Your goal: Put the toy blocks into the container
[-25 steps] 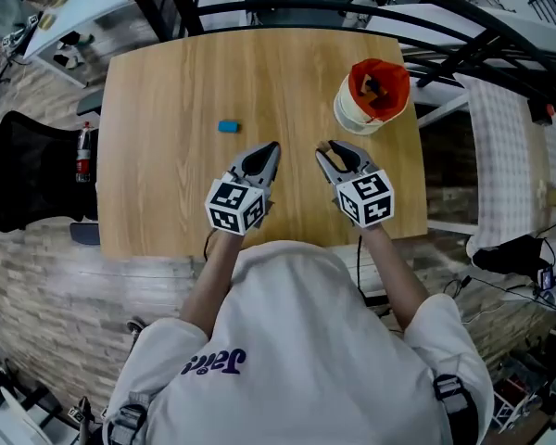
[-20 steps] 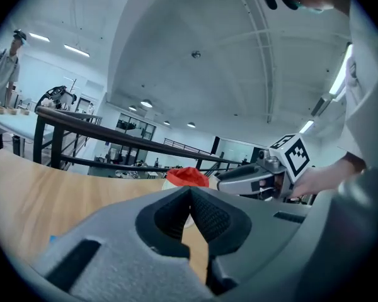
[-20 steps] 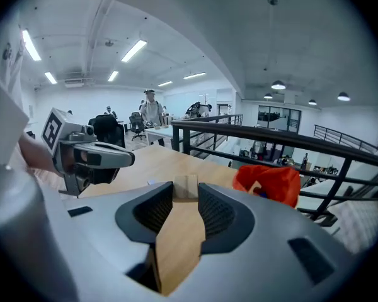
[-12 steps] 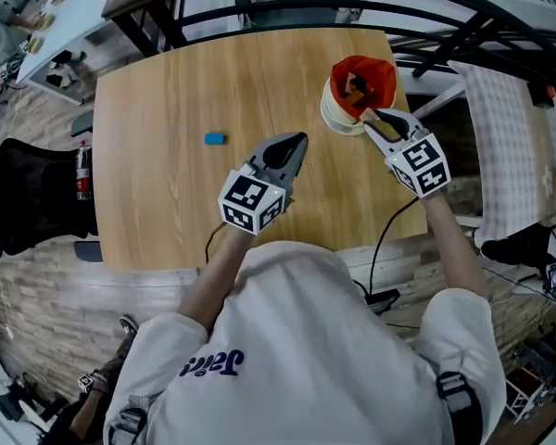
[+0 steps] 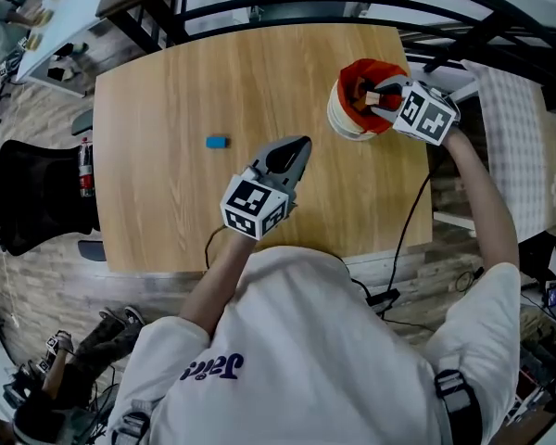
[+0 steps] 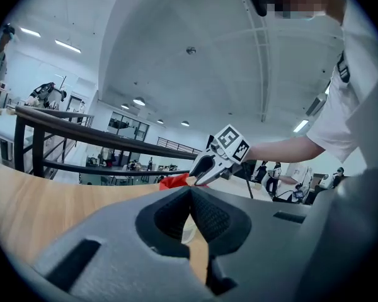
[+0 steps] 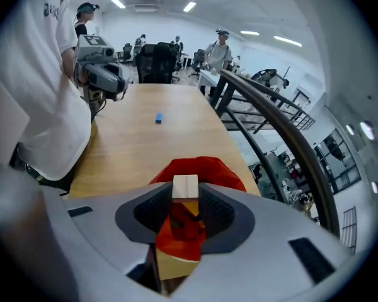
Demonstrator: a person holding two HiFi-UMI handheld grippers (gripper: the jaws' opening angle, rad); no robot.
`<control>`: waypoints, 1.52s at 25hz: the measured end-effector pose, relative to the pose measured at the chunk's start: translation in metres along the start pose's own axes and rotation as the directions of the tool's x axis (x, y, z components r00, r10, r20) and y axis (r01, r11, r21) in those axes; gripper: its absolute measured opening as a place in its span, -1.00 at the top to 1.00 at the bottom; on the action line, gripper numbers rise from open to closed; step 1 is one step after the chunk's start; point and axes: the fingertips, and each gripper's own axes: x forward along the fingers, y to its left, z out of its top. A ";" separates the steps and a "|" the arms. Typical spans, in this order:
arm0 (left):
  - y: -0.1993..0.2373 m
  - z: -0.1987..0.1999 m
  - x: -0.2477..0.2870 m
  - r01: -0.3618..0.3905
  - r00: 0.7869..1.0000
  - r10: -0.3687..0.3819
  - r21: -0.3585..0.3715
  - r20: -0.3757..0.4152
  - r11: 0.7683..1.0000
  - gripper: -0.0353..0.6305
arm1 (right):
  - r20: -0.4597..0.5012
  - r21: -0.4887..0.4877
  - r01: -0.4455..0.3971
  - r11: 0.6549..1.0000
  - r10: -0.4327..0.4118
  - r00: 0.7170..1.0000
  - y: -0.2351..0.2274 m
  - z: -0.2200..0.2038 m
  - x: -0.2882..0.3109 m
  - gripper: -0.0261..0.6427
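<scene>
R gripper (image 7: 186,194) fingers (image 7: 219,214) clamp pale block (image 7: 185,186) above red-lined container (image 5: 341,121): centre over mouth, lower, open gently for short drop; L gripper (image 5: 296,148), closed and empty, should next target blue block (image 5: 217,142) on bench (image 5: 167,91).

Three views, one table (image 5: 167,193).
Head view looks steeply down; gripper views look closely along their jaws; all share the container (image 5: 352,82).
</scene>
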 end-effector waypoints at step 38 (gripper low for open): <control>0.069 -0.027 -0.099 -0.231 0.972 0.233 -0.086 0.018 0.969 0.87 | 0.246 0.190 -0.019 0.982 -0.029 0.969 0.058 0.100 0.037 0.32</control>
